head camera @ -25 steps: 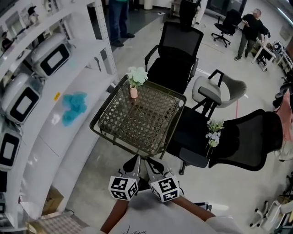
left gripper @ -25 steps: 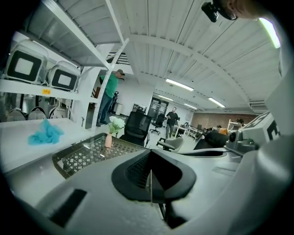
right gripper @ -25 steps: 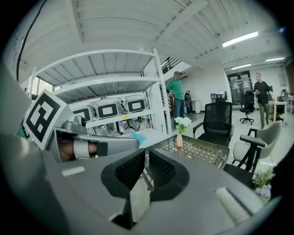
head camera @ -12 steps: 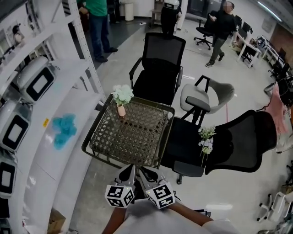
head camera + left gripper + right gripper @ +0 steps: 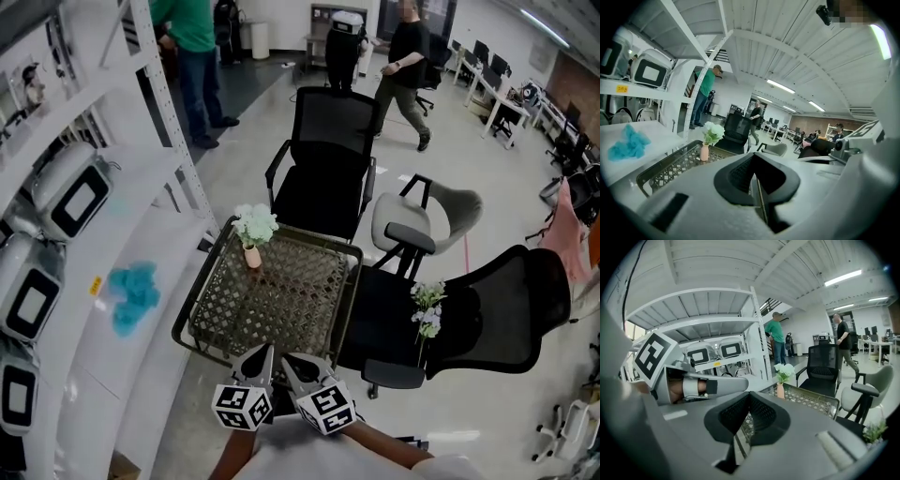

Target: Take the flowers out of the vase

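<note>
Left claw (image 5: 262, 354) and right claw (image 5: 292, 362) side by side, jaws together, at a slight downward tilt.

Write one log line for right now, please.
flowers: in vase on table | left gripper: shut, empty | right gripper: shut, empty

I'm in a big open office that doubles as a lab. Black mesh office chairs (image 5: 328, 141) and a grey one (image 5: 422, 211) stand on a bare polished floor (image 5: 253, 127). Desks (image 5: 506, 89) line the far end under long strip lights (image 5: 841, 277). Beside me a white metal rack (image 5: 159, 94) carries boxy white machines (image 5: 70, 192). A person (image 5: 405, 56) walks through.
</note>
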`<state>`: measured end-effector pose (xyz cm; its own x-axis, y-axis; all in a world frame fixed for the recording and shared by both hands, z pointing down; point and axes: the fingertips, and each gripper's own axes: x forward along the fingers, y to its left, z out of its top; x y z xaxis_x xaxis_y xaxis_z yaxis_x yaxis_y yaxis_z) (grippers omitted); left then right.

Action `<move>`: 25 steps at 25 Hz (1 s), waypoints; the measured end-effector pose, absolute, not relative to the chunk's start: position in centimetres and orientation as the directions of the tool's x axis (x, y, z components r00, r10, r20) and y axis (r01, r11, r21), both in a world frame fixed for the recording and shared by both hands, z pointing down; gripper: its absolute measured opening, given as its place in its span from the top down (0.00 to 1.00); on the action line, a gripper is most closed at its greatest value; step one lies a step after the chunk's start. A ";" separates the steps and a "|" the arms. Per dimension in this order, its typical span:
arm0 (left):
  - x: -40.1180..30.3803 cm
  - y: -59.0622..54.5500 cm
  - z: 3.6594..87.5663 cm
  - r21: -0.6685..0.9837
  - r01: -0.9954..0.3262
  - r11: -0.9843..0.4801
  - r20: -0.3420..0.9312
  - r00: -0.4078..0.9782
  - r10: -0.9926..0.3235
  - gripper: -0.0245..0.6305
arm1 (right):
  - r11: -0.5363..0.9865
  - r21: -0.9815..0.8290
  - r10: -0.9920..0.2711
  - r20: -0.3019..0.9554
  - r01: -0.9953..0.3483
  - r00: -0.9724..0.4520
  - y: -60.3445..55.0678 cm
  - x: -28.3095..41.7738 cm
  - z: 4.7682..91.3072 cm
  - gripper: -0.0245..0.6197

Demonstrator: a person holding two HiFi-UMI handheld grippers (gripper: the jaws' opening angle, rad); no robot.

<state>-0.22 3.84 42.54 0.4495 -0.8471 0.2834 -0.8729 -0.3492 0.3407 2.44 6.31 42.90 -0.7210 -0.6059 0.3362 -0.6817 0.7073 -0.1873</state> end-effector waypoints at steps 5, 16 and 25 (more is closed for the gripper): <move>-1.6 1.6 42.6 0.345 -0.868 -0.356 0.294 0.460 -0.838 0.96 | 0.696 -0.185 -0.619 0.336 -0.694 -0.710 3.8 1.2 42.7 0.95; -3.9 -2.3 42.4 0.332 -0.859 -0.390 0.282 0.485 -0.828 0.96 | 0.648 -0.177 -0.659 0.356 -0.741 -0.662 0.6 0.2 43.1 0.95; -3.6 -5.6 42.1 0.335 -0.823 -0.460 0.258 0.549 -0.795 0.96 | 0.584 -0.136 -0.720 0.369 -0.800 -0.588 -1.7 0.5 42.5 0.95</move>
<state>-3.55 -5.58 42.09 0.5494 -0.7947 0.2582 -0.8225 -0.4599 0.3346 0.50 -1.66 42.52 -0.5879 -0.7200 0.3688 -0.8004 0.5837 -0.1363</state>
